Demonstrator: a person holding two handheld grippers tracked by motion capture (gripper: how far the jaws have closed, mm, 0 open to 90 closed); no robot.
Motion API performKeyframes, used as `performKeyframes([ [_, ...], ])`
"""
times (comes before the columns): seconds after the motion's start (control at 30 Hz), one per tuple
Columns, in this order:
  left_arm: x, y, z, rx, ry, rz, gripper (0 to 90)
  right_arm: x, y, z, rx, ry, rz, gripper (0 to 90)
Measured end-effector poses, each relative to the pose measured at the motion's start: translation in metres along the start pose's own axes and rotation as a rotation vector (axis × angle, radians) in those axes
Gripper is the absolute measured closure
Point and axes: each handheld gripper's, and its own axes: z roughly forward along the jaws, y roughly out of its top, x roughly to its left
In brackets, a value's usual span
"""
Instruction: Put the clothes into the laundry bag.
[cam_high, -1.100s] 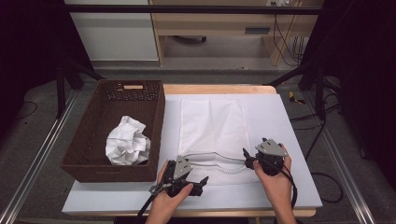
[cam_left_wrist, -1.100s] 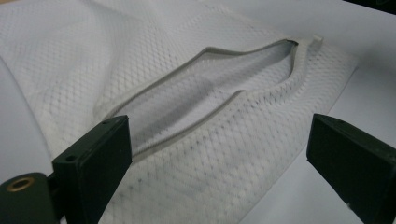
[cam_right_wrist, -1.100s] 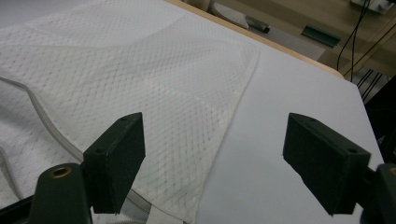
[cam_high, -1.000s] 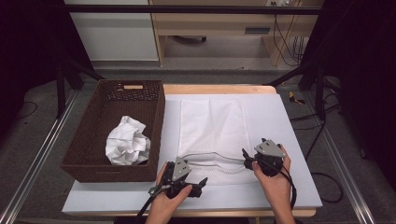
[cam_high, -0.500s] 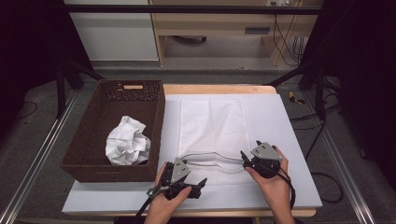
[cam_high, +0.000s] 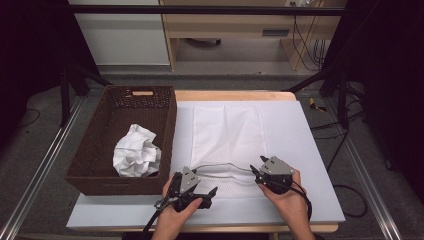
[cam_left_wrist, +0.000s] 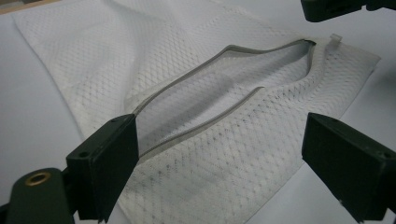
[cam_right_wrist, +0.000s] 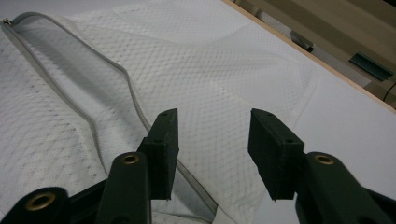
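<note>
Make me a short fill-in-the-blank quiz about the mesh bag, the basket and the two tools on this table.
1. The white mesh bag lies flat with its zipper ____.
2. The crumpled white cloth sits inside the brown ____.
3. The basket stands to the ____ of the bag in the high view.
4. The left tool has its jaws ____, nothing pinched.

Missing words: open; basket; left; open

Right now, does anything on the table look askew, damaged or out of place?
Nothing looks damaged or spilled. The mesh bag lies flat on the table, its zipper gaping open in a wavy line at the near end. A crumpled white cloth sits in the basket.
</note>
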Motion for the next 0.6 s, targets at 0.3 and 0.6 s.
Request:
performKeyframes([
  [0.3,-0.001,-0.002,0.005,0.025,0.002,-0.021,14.5,0.003,-0.004,0.002,0.003,0.083,-0.016,62.2],
  [0.6,0.0,-0.002,0.003,0.019,0.015,-0.03,16.0,0.013,0.002,0.008,-0.003,0.161,-0.014,61.0],
])
